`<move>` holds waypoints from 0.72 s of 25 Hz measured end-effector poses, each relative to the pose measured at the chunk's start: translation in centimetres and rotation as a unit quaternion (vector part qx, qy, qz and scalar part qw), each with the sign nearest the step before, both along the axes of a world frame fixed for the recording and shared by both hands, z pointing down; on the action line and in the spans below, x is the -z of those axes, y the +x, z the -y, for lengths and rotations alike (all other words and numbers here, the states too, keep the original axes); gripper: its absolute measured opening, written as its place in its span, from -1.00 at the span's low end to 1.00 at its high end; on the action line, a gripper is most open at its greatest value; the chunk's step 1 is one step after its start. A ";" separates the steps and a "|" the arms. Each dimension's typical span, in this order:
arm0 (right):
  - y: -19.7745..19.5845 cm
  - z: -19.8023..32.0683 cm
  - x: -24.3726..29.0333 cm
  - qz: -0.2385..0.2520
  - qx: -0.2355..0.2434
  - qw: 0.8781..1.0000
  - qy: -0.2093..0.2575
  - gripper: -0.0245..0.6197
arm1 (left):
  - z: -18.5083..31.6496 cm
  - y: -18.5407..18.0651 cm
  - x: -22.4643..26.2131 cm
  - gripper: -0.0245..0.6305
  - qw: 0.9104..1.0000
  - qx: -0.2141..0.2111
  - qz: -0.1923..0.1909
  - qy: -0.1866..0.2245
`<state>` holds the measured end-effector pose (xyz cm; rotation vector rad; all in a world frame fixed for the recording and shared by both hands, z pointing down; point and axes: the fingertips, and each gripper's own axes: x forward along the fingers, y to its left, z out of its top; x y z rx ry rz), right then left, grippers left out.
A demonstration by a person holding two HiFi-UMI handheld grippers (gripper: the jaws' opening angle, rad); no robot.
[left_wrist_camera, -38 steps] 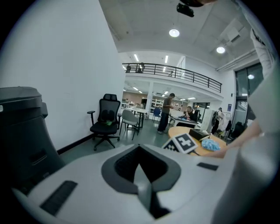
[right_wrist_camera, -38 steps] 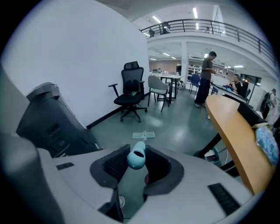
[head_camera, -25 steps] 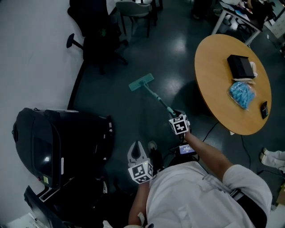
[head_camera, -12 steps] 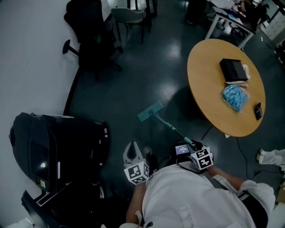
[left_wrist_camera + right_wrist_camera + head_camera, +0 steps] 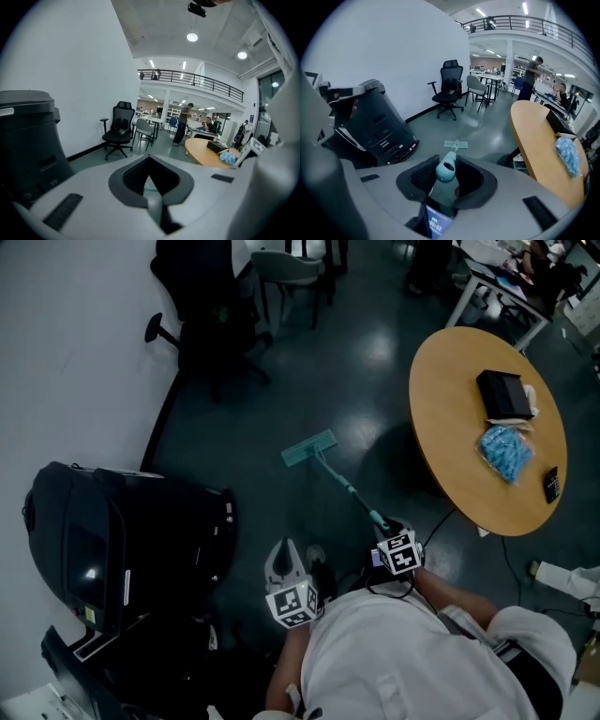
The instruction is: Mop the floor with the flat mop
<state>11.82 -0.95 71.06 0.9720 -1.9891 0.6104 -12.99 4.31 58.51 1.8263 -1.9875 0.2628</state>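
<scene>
The flat mop lies with its teal head [image 5: 308, 449] on the dark floor, and its handle [image 5: 349, 489] slants back toward me. My right gripper [image 5: 382, 524] is shut on the near end of the handle; in the right gripper view the handle's rounded tip [image 5: 446, 169] sits between the jaws and the mop head [image 5: 456, 144] shows beyond. My left gripper [image 5: 284, 555] hangs close to my body, left of the mop, and touches nothing. Its jaws [image 5: 150, 174] look shut with nothing held.
A round wooden table [image 5: 450, 409] stands at the right with a black box [image 5: 504, 393] and a blue bag [image 5: 506, 451] on it. A big black machine [image 5: 103, 540] stands at the left by the white wall. Office chairs [image 5: 211, 315] stand farther off.
The mop head was drawn back toward me, then slid out again. My right gripper followed it, back and then forward. The left gripper stayed put.
</scene>
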 end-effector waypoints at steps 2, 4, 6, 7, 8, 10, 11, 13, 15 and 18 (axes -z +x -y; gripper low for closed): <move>-2.6 2.5 -1.6 0.005 -0.001 1.000 0.009 -0.58 | -0.2 -0.5 -0.2 -0.91 1.000 0.006 -0.002 -0.003; -5.5 5.4 -3.1 0.007 0.004 1.000 0.024 -0.58 | -0.4 -0.8 -0.4 -0.91 1.000 0.010 -0.004 -0.005; -7.9 8.5 -4.6 0.003 0.005 0.999 0.035 -0.58 | -0.6 -1.0 -0.7 -0.91 1.000 0.014 -0.008 -0.007; -9.0 9.9 -5.3 0.001 0.003 0.999 0.037 -0.58 | -0.7 -1.0 -0.8 -0.91 1.000 0.015 -0.009 -0.008; -10.0 11.2 -5.8 0.000 0.000 0.999 0.038 -0.58 | -0.9 -1.0 -1.0 -0.91 1.000 0.017 -0.011 -0.010; -11.8 13.4 -6.6 -0.006 0.000 0.999 0.040 -0.58 | -1.2 -1.1 -1.3 -0.91 1.000 0.020 -0.014 -0.014; -12.5 14.3 -6.7 -0.008 0.001 0.999 0.040 -0.58 | -1.4 -1.2 -1.4 -0.91 1.000 0.021 -0.015 -0.016; -13.2 15.4 -6.6 -0.010 0.003 0.999 0.039 -0.58 | -1.6 -1.1 -1.5 -0.91 0.999 0.022 -0.016 -0.018; -13.2 15.8 -6.3 -0.010 0.005 0.999 0.039 -0.58 | -1.8 -1.1 -1.5 -0.91 0.999 0.022 -0.016 -0.017; -12.0 15.2 -6.2 -0.013 0.007 0.999 0.038 -0.58 | -1.6 -1.3 -1.5 -0.91 1.000 0.023 -0.015 -0.014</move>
